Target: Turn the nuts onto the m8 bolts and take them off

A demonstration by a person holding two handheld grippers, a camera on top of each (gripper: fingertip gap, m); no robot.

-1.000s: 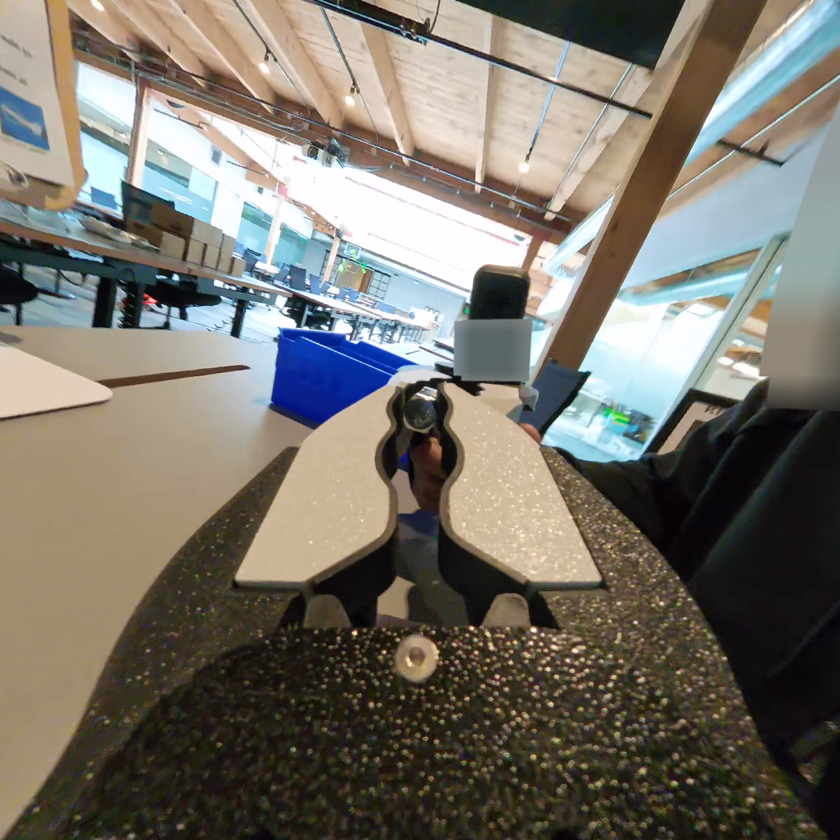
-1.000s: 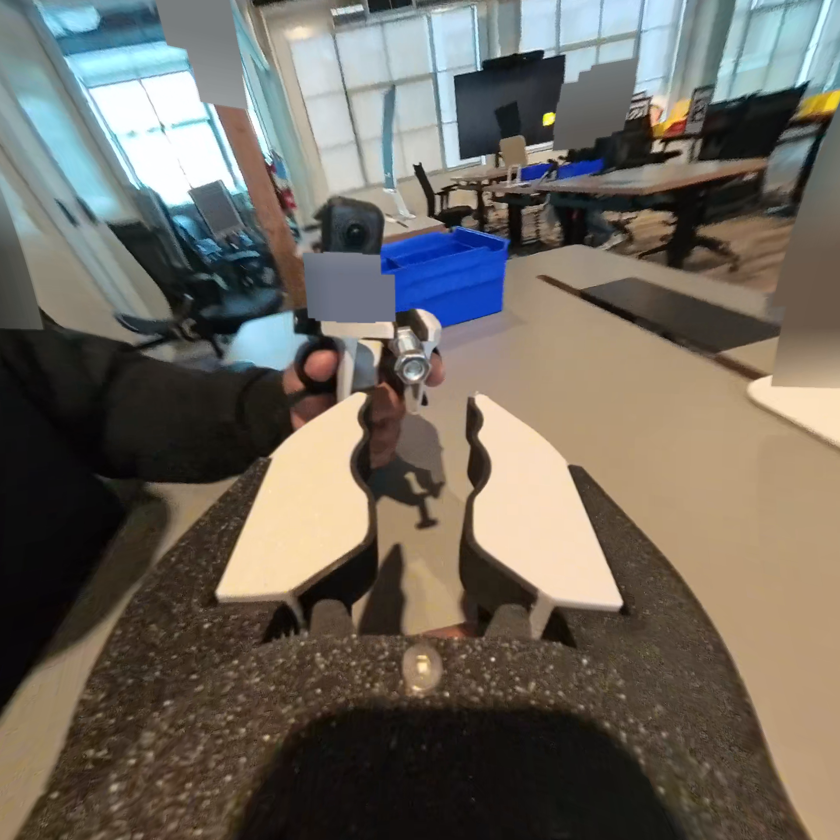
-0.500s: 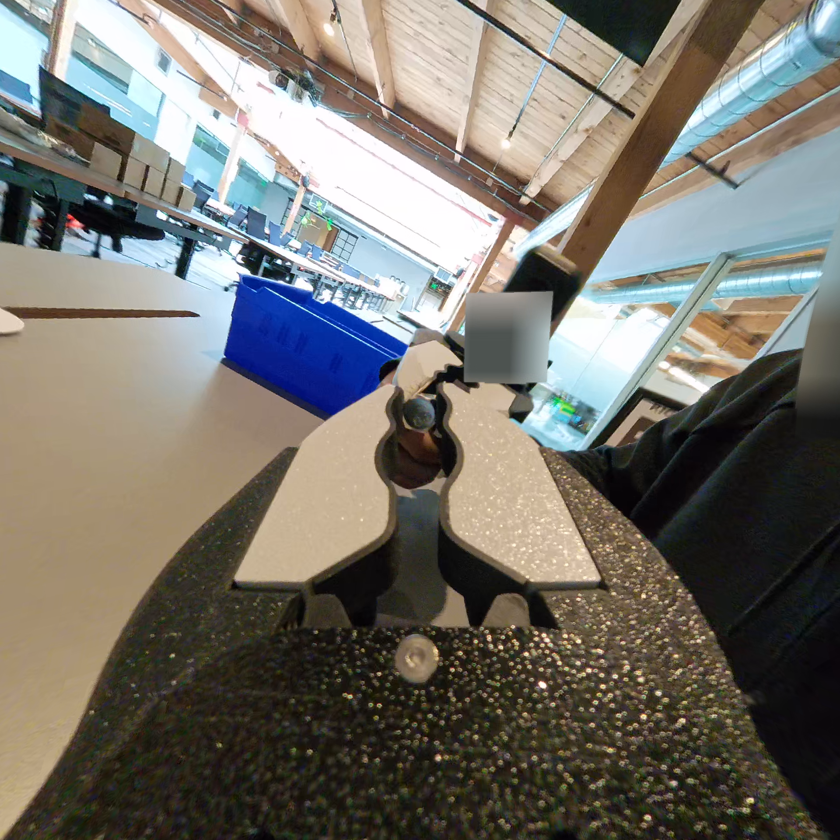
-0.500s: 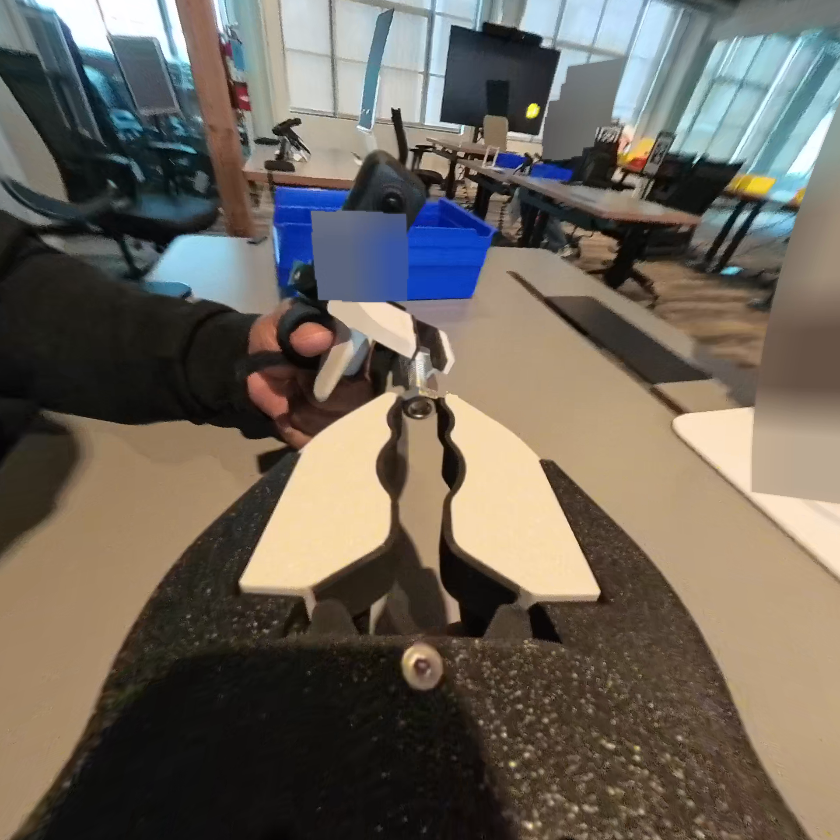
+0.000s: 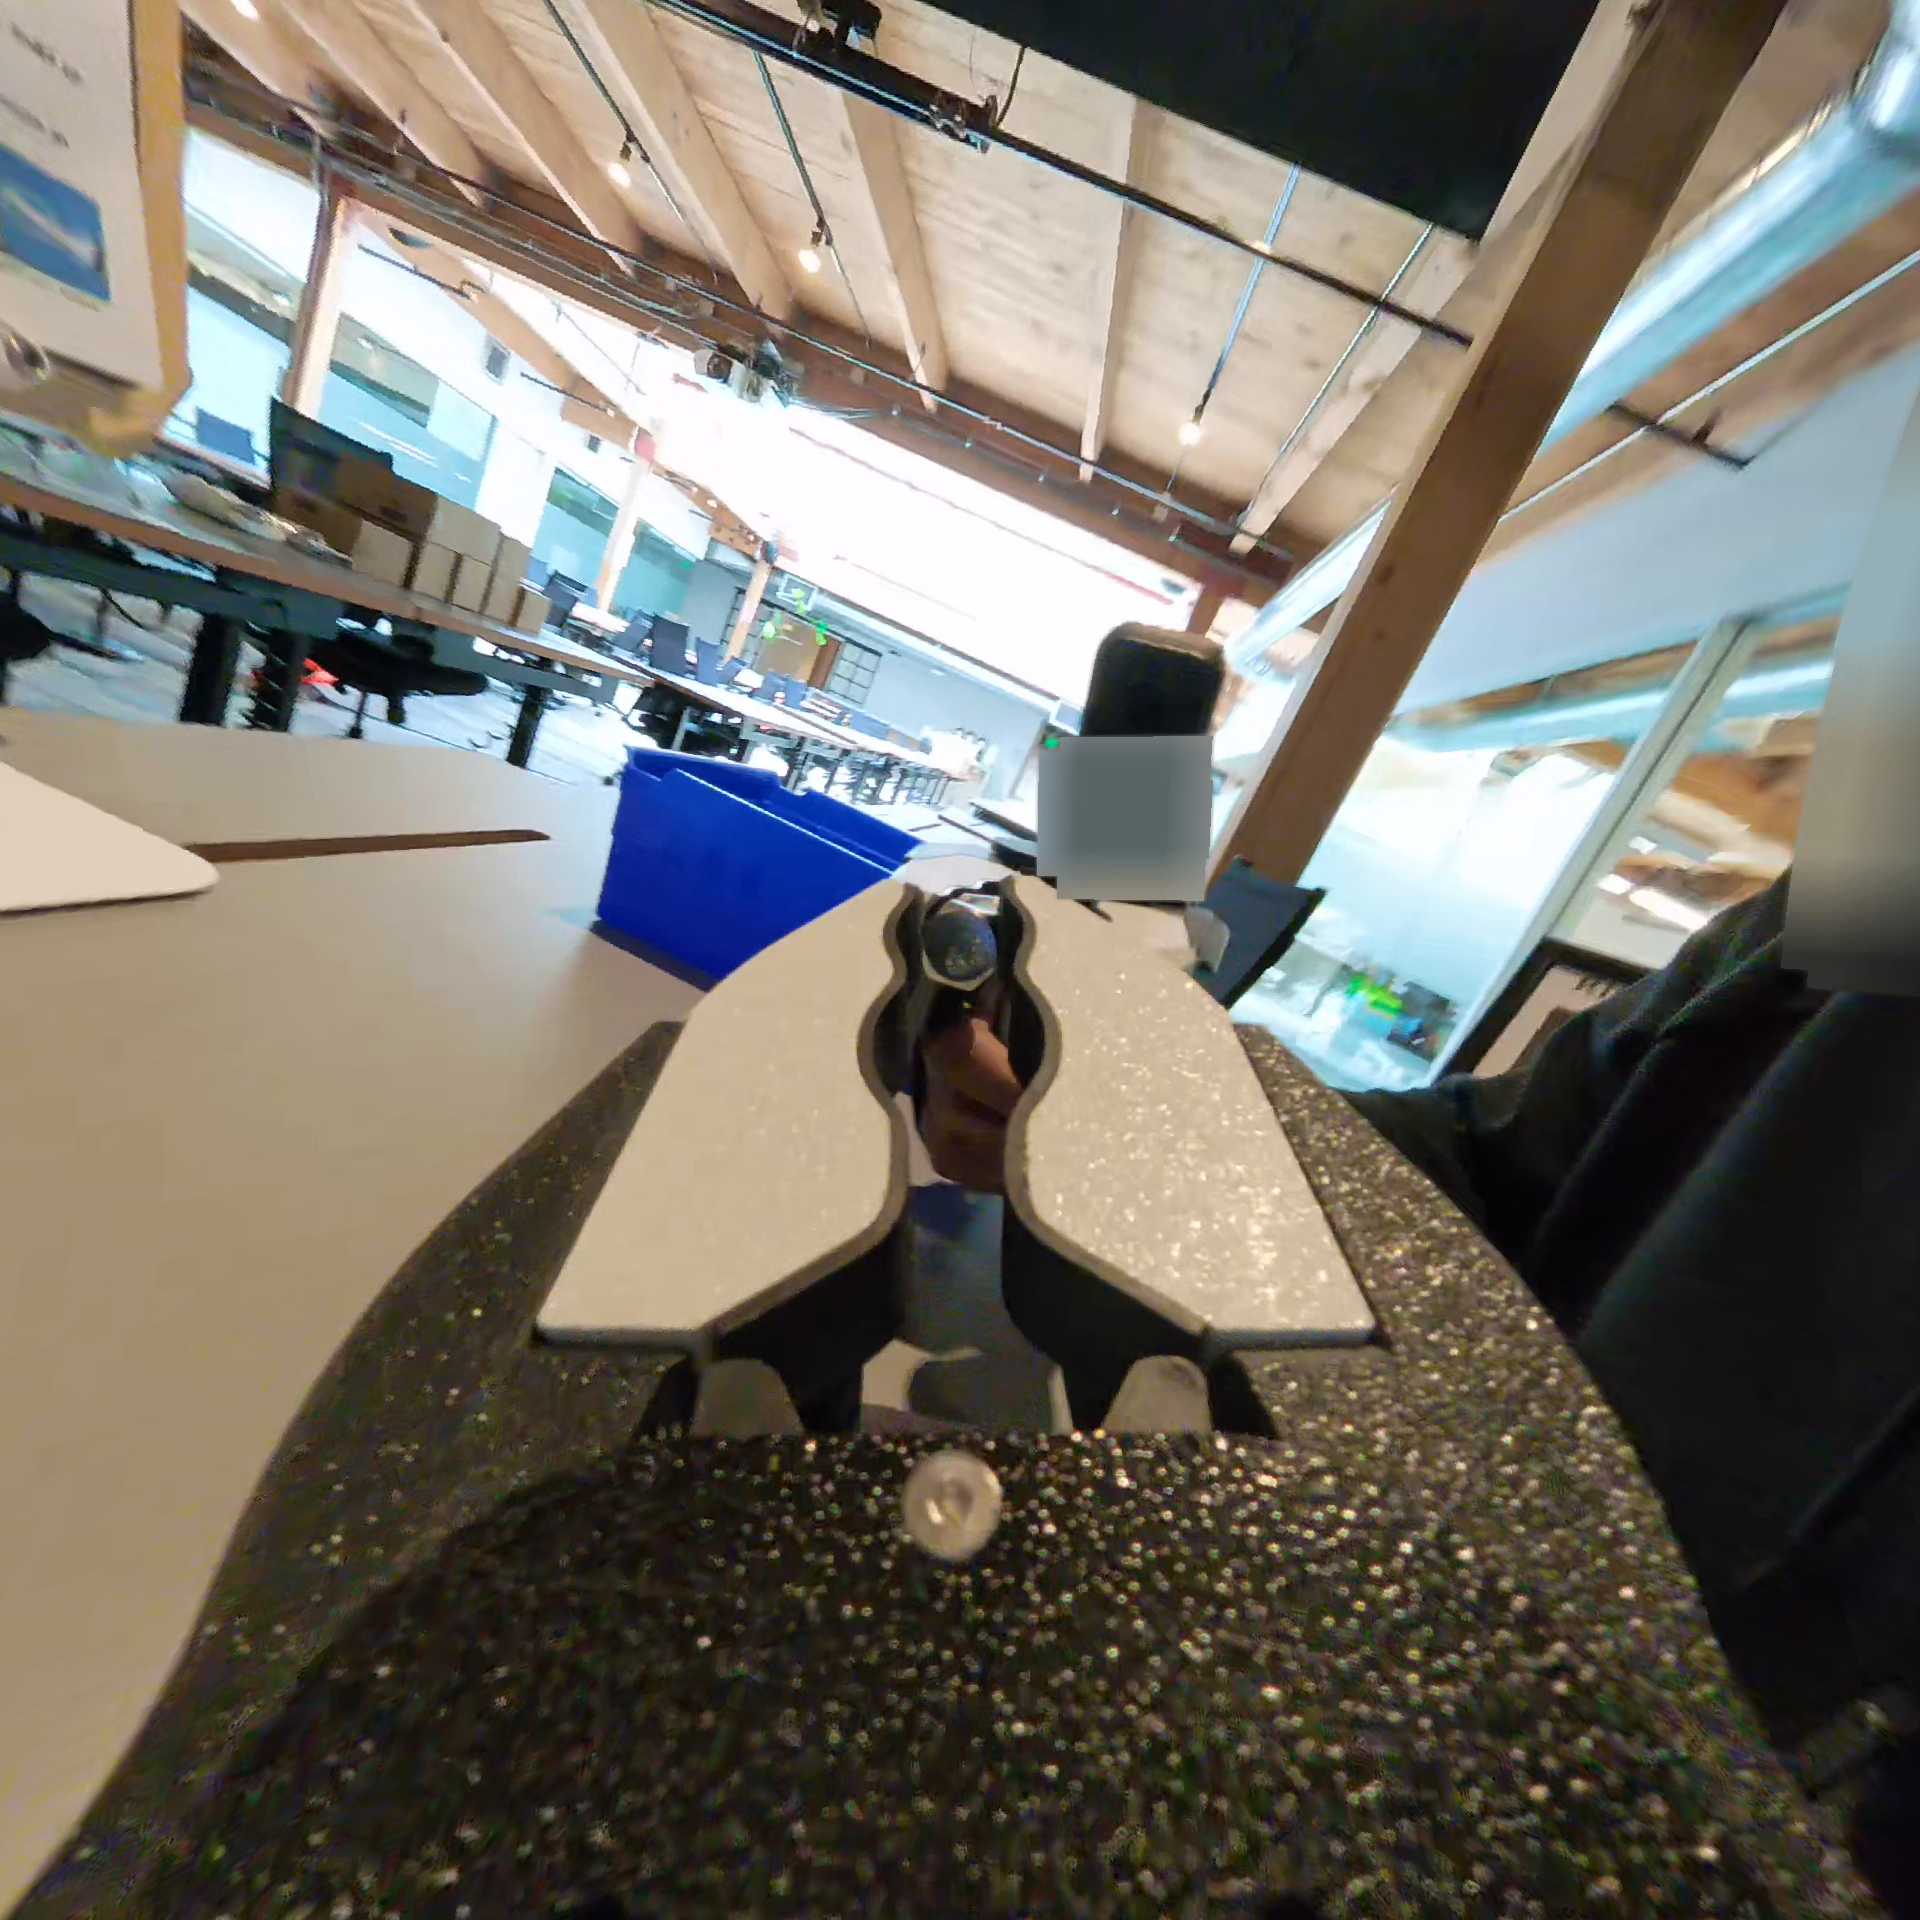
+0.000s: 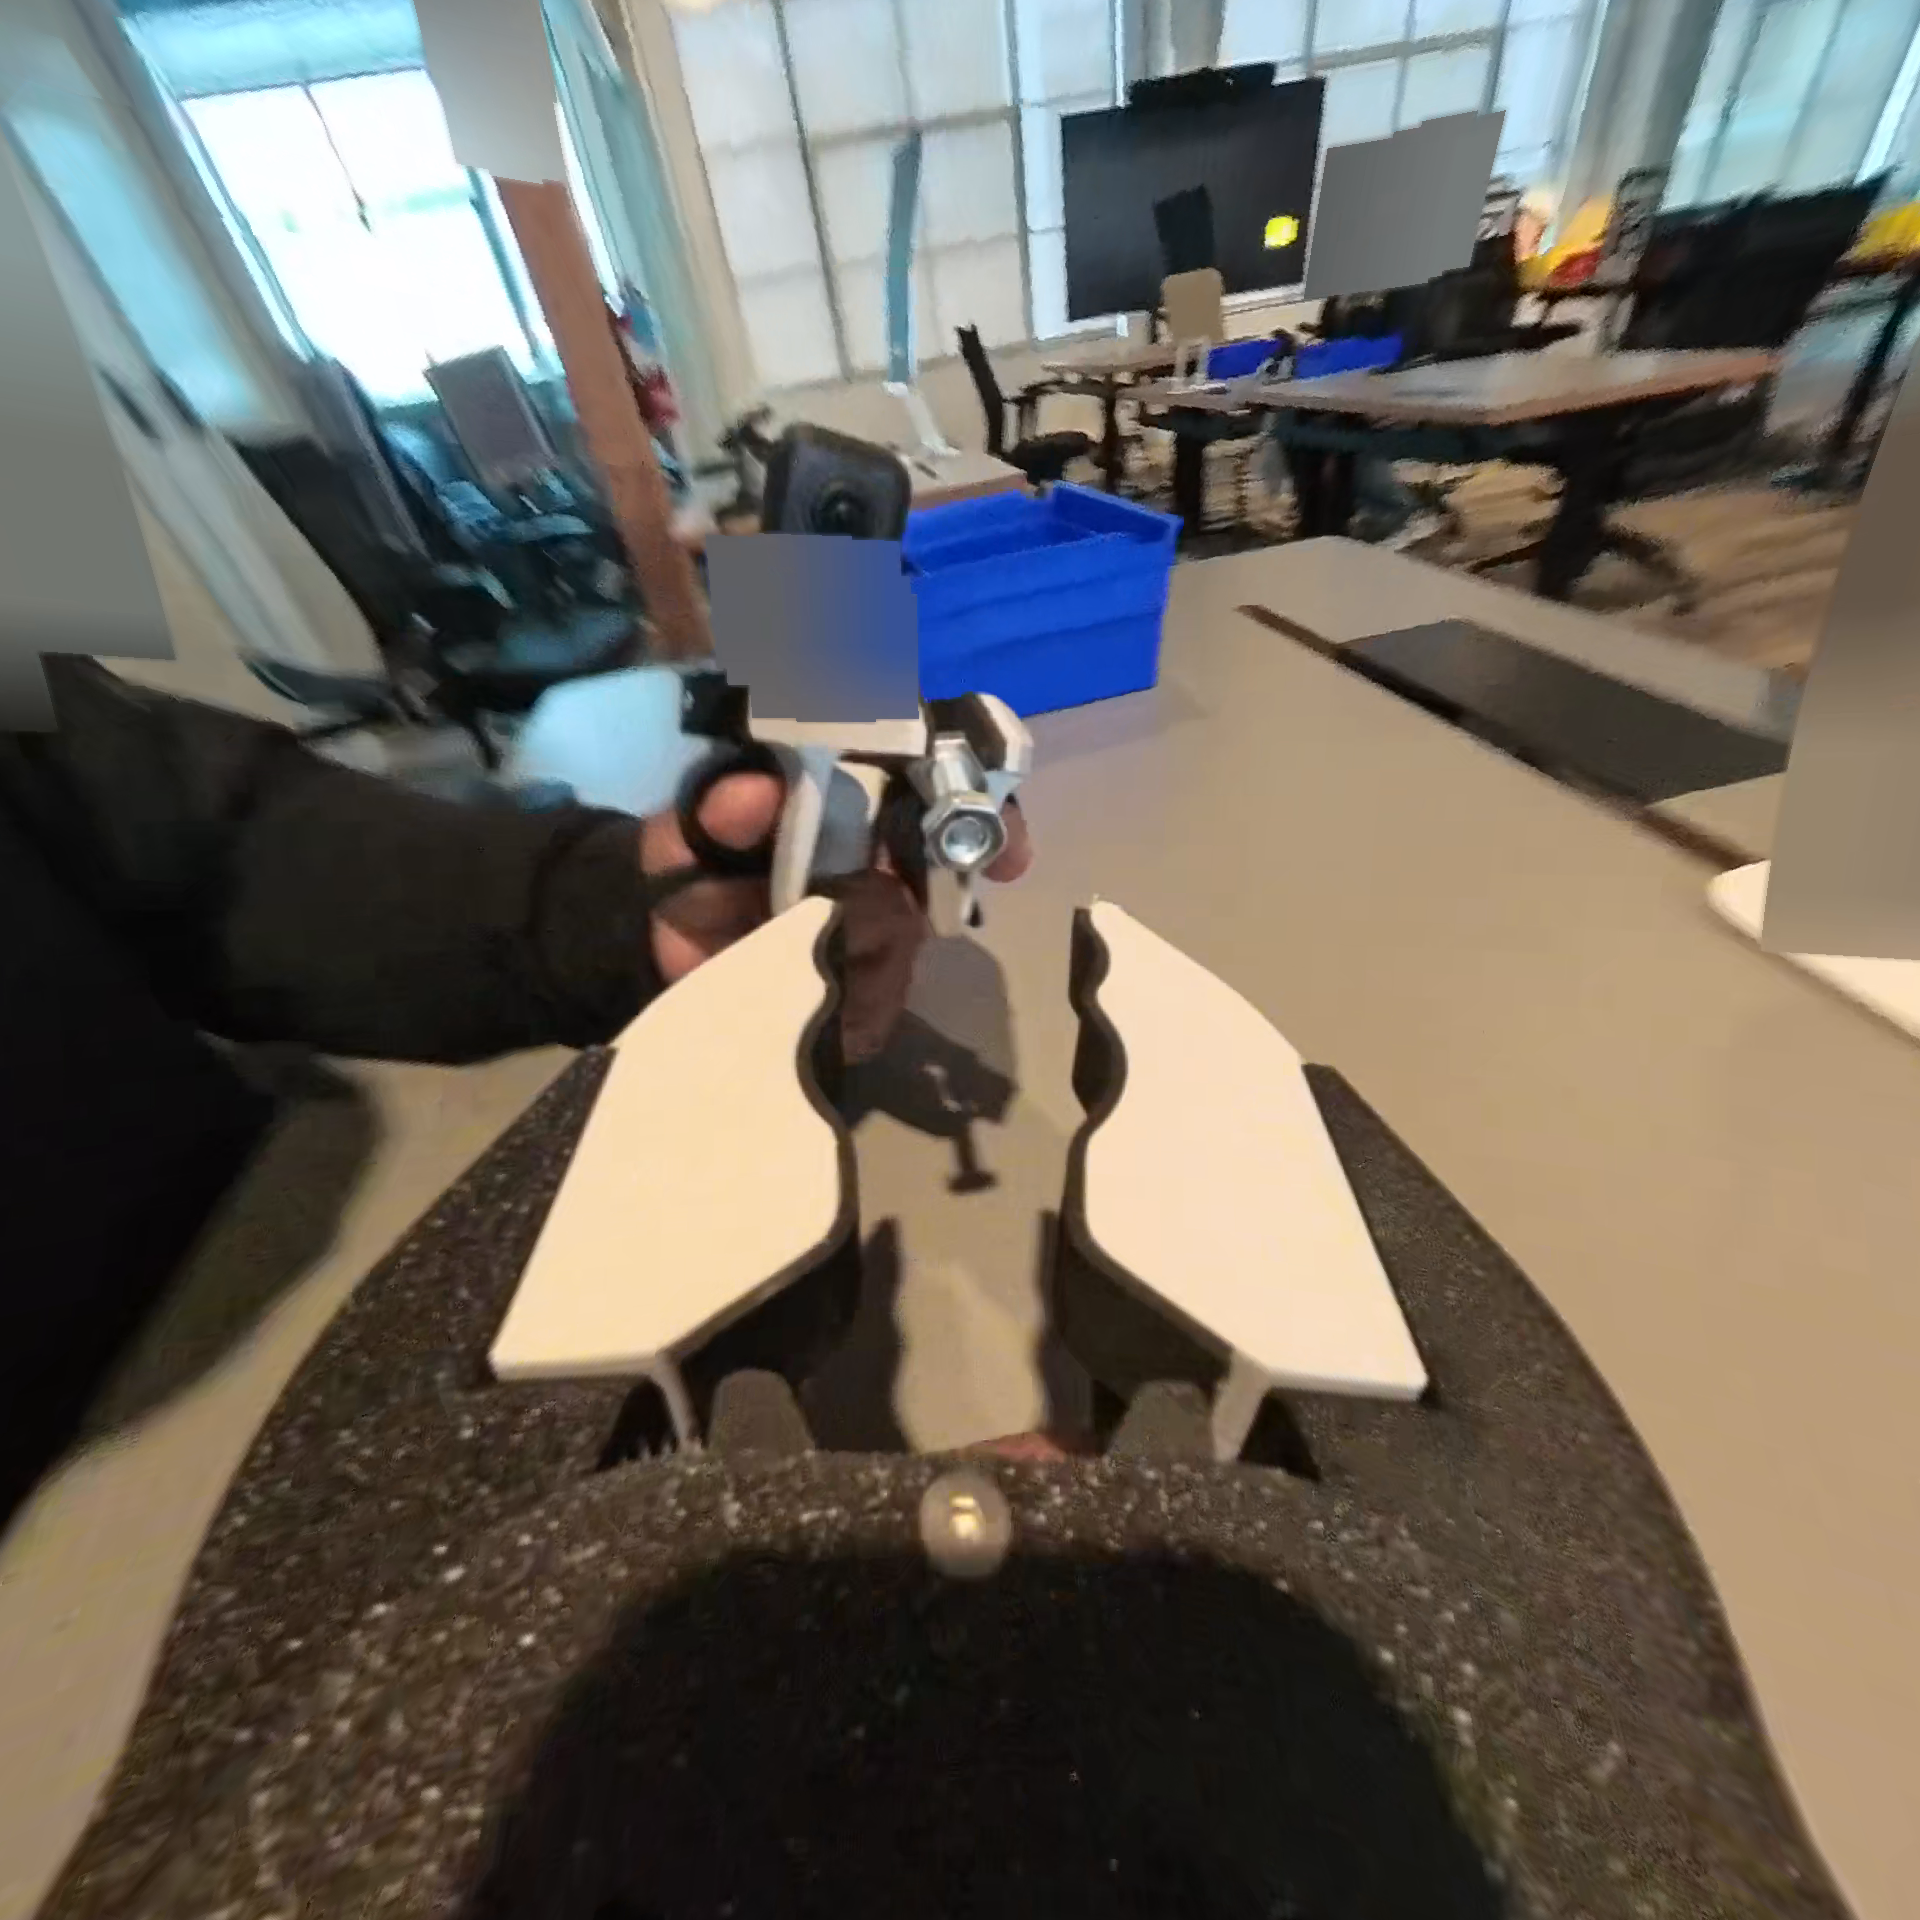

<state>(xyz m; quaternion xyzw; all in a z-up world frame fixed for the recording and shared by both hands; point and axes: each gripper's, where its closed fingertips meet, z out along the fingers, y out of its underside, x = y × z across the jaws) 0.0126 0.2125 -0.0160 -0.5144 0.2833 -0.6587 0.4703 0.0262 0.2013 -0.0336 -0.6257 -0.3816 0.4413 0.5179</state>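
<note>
Bolt (image 6: 961, 821) is up in the air over the grey table (image 6: 1403, 935), clamped crosswise in the tips of the left gripper (image 6: 956, 790), threaded end pointing toward the right wrist camera. A hex nut (image 6: 964, 831) sits on the shank, near the free end; how far it is threaded on, can't tell. In the left wrist view the bolt head (image 5: 961, 943) shows between the fingertips of the left gripper (image 5: 961, 925), jaws nearly closed, pinched on the bolt. Behind the head some metal shows, blurred, can't say what.

Right gripper (image 6: 961, 914) is spread wide, holding nothing, tips just short of the nut and a bit below it, not touching. Table surface and the shadow of the bolt and left tool show in the gap between its white fingers (image 6: 717, 1122).

The person's left hand (image 6: 727, 831) in a dark sleeve (image 6: 343, 883) grips the left tool, one finger through a black ring. Part of a hand (image 5: 966, 1101) is visible through the left gripper's gap.

Farther out: blue bin (image 6: 1039, 613) on the table beyond the grippers, also in the left view (image 5: 727, 873). Black mat (image 6: 1558, 696) on the table to the right. A white board corner (image 5: 83, 852) lies at the far left in the left view. Office desks and chairs in the background, blurred.
</note>
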